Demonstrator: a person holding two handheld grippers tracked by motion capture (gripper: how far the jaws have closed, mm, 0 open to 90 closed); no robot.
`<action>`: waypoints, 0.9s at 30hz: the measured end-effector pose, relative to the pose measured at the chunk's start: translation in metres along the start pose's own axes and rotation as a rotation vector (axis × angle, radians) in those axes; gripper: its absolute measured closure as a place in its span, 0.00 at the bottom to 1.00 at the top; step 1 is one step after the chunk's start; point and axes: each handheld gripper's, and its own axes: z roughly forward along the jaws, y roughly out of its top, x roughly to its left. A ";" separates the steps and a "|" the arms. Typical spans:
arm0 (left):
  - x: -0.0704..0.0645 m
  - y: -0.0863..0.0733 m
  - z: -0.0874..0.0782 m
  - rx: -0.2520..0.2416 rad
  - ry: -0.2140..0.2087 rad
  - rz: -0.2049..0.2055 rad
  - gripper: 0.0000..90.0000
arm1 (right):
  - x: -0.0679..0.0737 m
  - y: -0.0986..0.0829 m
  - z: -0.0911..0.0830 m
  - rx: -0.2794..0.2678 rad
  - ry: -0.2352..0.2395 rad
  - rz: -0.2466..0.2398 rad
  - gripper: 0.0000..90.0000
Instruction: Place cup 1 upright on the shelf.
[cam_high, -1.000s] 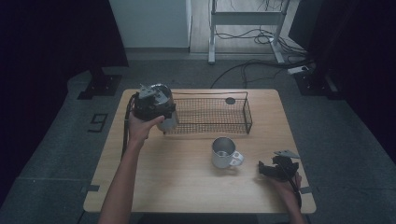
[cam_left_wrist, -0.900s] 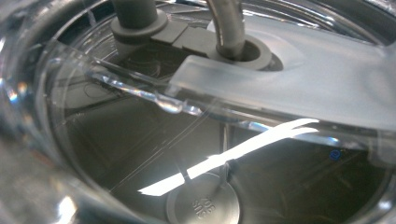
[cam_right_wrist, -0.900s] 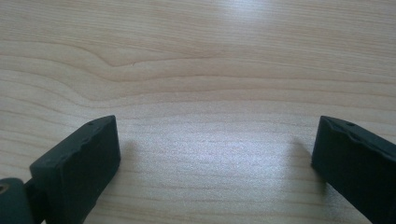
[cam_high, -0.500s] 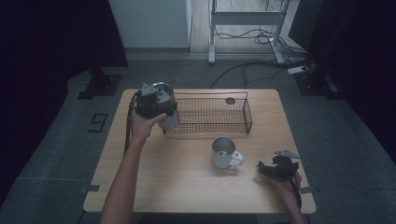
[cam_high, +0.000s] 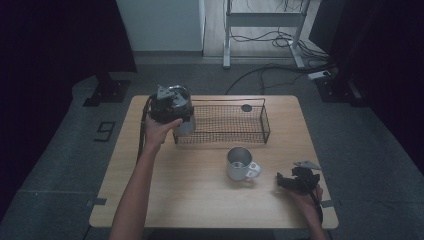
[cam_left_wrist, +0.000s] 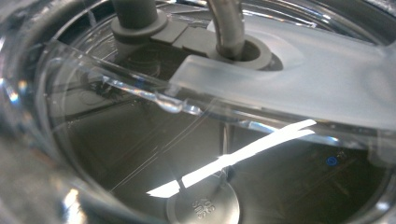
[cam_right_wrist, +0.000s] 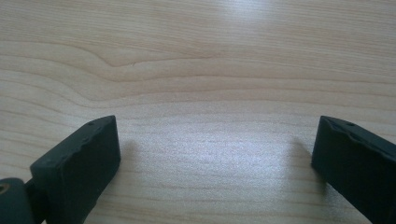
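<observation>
My left gripper (cam_high: 172, 107) is held over the left end of a black wire basket (cam_high: 265, 126), with a clear cup (cam_high: 185, 126) hanging under it at the basket's left wall. Its jaws are hidden by the hand and the gripper body. In the left gripper view the clear cup (cam_left_wrist: 196, 140) sits right against the lens, and I look into its glassy inside. A steel mug (cam_high: 239, 164) stands upright on the wooden table (cam_high: 165, 200) in front of the basket. My right gripper (cam_high: 295, 181) rests low at the table's front right, open (cam_right_wrist: 215, 154), with bare wood between the jaws.
A small dark round spot (cam_high: 246, 107) shows at the basket's far side. A white cabinet, a metal frame and floor cables lie beyond the table's far edge. Bare wood stretches across the table's front left.
The left gripper and the clear cup have shifted slightly up and to the right at the basket's left end. The right gripper and the steel mug have not moved.
</observation>
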 end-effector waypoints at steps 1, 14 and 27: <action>-0.001 0.001 0.001 0.000 -0.003 0.000 0.05 | 0.000 0.000 0.000 0.000 0.000 0.000 0.01; -0.009 0.009 0.008 0.000 -0.013 0.014 0.05 | 0.000 0.000 0.000 0.000 -0.001 -0.002 0.01; -0.012 0.014 0.022 0.011 -0.014 0.030 0.05 | 0.000 0.000 0.000 0.000 -0.001 -0.003 0.01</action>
